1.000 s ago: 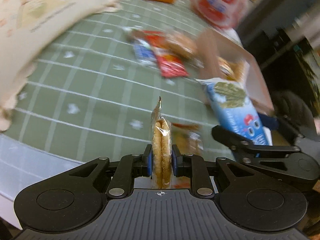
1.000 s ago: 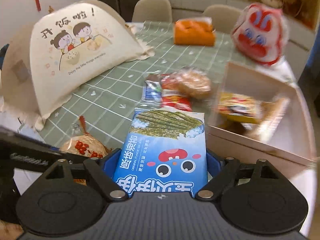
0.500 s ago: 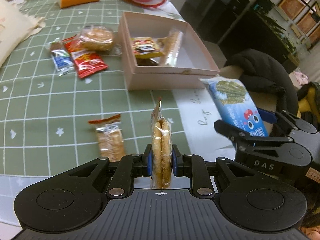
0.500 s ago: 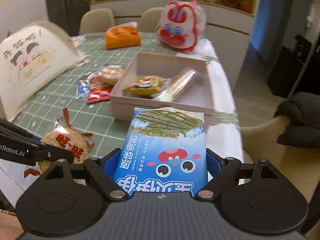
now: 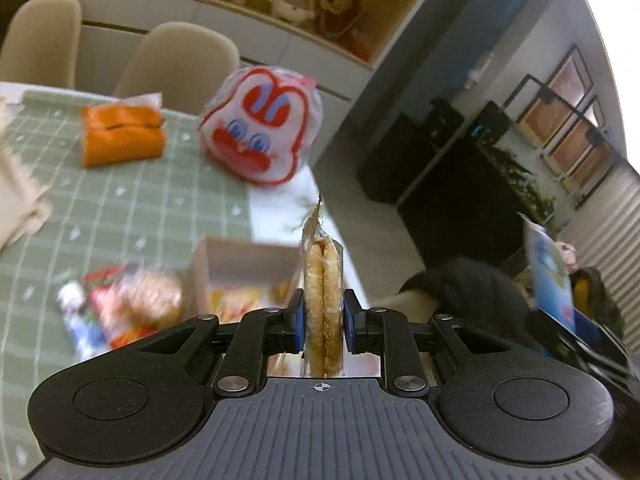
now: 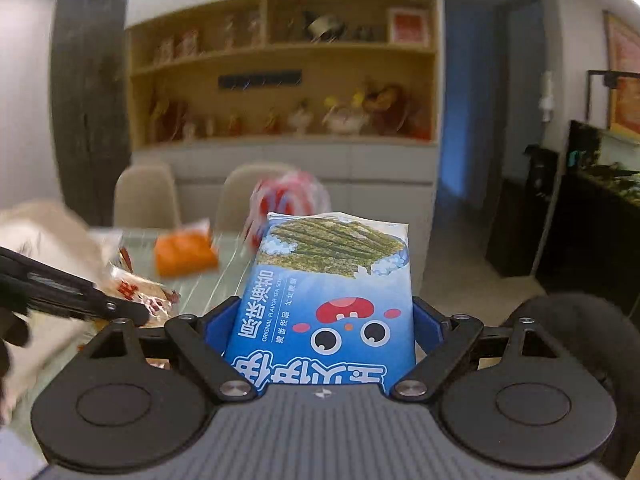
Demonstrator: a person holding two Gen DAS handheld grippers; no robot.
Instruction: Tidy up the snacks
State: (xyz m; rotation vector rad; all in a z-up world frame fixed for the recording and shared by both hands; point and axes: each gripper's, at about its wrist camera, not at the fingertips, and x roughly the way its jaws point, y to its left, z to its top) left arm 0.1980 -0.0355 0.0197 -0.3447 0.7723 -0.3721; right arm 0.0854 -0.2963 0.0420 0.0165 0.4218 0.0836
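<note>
Seaweed pack (image 6: 324,304) reads "ORIGINAL FLAVOR" (Chinese characters alongside).

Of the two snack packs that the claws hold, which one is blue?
The flat blue seaweed snack pack, held across its width in the right claw. The other, in the left claw, is a clear-wrapped pack of round tan biscuits.
</note>
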